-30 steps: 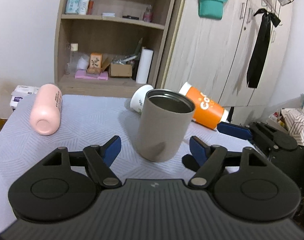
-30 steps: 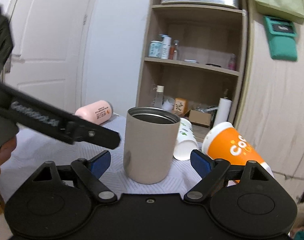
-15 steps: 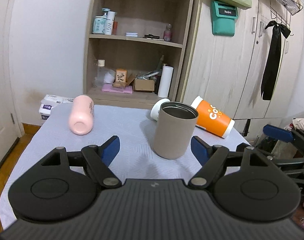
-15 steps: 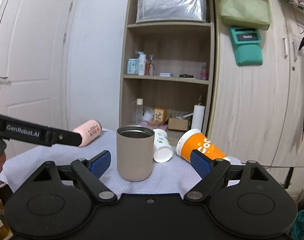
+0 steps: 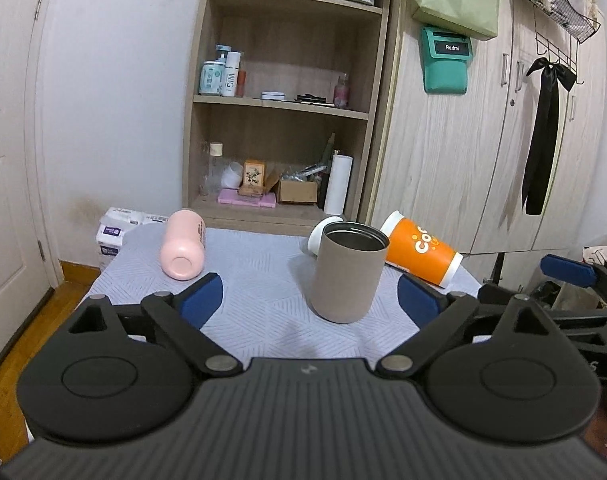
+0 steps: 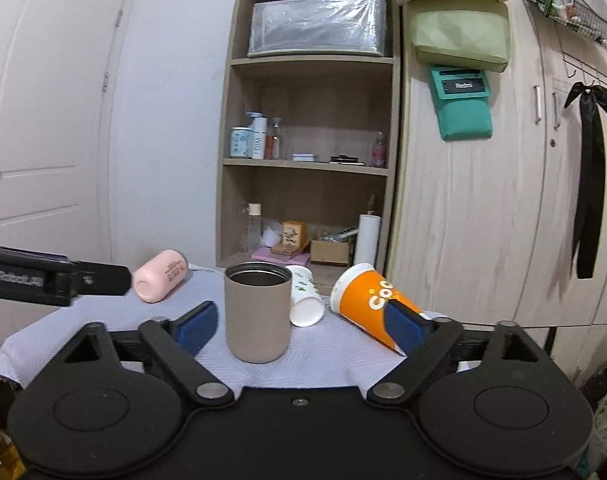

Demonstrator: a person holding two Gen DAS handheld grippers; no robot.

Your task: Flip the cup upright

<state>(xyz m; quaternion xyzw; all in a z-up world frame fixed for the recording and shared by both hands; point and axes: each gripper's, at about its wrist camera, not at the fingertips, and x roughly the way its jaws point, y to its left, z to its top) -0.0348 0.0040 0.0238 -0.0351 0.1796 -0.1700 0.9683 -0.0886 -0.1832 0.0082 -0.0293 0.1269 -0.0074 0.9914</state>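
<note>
A beige metal cup (image 5: 349, 274) stands upright on the table with its open mouth up; it also shows in the right wrist view (image 6: 257, 313). My left gripper (image 5: 309, 300) is open and empty, a little short of the cup. My right gripper (image 6: 299, 326) is open and empty, also back from the cup. An orange cup (image 5: 421, 254) (image 6: 367, 306), a white paper cup (image 5: 317, 236) (image 6: 305, 300) and a pink bottle (image 5: 183, 248) (image 6: 161, 276) lie on their sides.
The table has a pale blue-grey patterned cloth (image 5: 255, 284) (image 6: 331, 356). A wooden shelf unit (image 5: 287, 112) and wardrobe doors (image 5: 463, 152) stand behind it. The left gripper's body (image 6: 43, 278) shows at the left of the right wrist view.
Both grippers have drawn back and up from the upright beige cup, so it looks smaller and more of the room shows. The cup has stayed upright.
</note>
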